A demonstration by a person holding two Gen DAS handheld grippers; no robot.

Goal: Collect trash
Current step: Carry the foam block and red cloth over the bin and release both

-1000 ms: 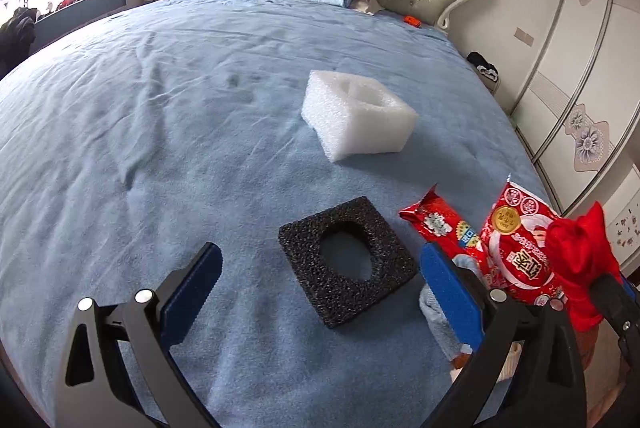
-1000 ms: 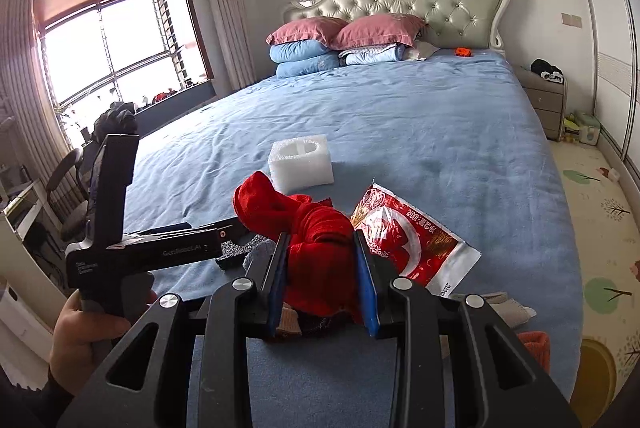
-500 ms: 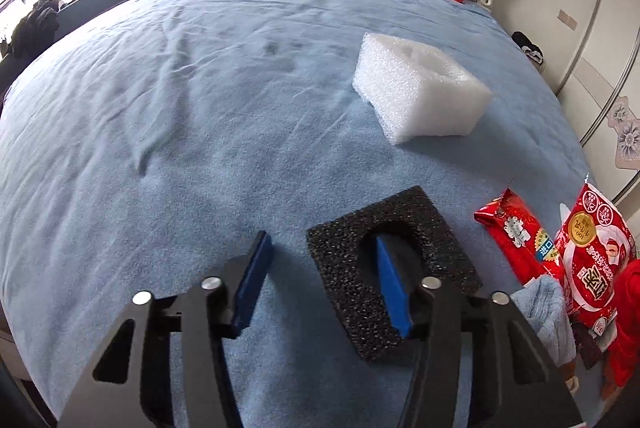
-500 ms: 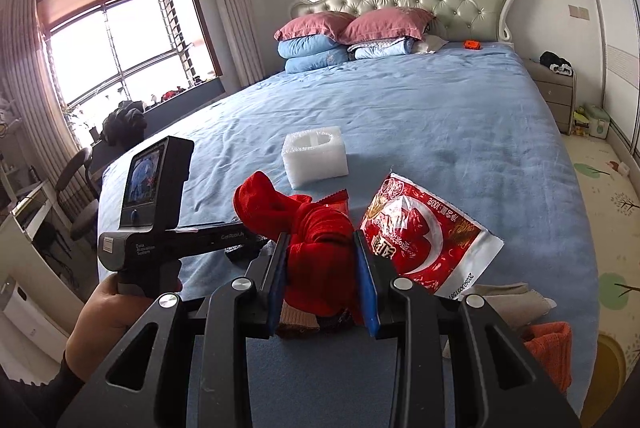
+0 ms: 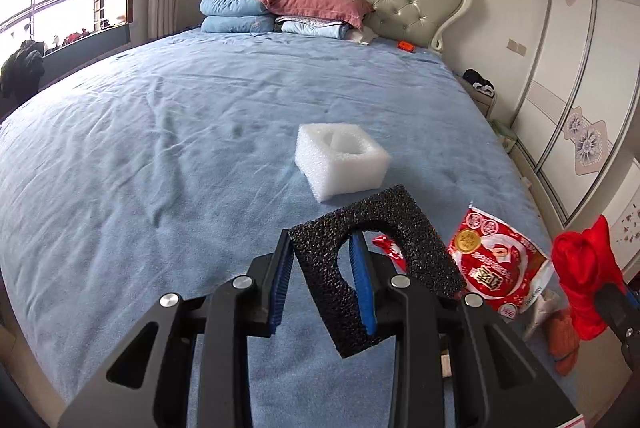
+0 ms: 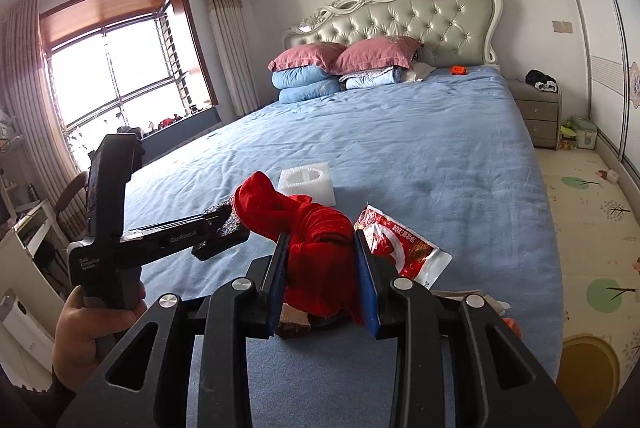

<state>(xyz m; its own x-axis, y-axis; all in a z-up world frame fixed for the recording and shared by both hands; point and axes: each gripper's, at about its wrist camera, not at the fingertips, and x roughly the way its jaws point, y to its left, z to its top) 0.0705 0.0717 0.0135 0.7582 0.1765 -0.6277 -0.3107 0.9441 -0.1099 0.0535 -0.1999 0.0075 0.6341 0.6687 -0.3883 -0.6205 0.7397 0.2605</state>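
Already the left tongs point(image 5: 323, 278) are closing on the black foam frame point(image 5: 374, 264), one pad outside its edge and the other through its cut-out, the piece tilted clear of the bed point(image 5: 160, 148). Right of it, the right tongs point(image 6: 320, 274) stand clamped on a bunched red bag point(image 6: 316, 240), its mouth not visible. Probably the coming move turns on that gap: the bag lies to the right of the foam, just beside the red snack packet point(image 5: 496, 268). Farther up the bed, the white foam block point(image 5: 340, 160) sits nearer the left tongs.
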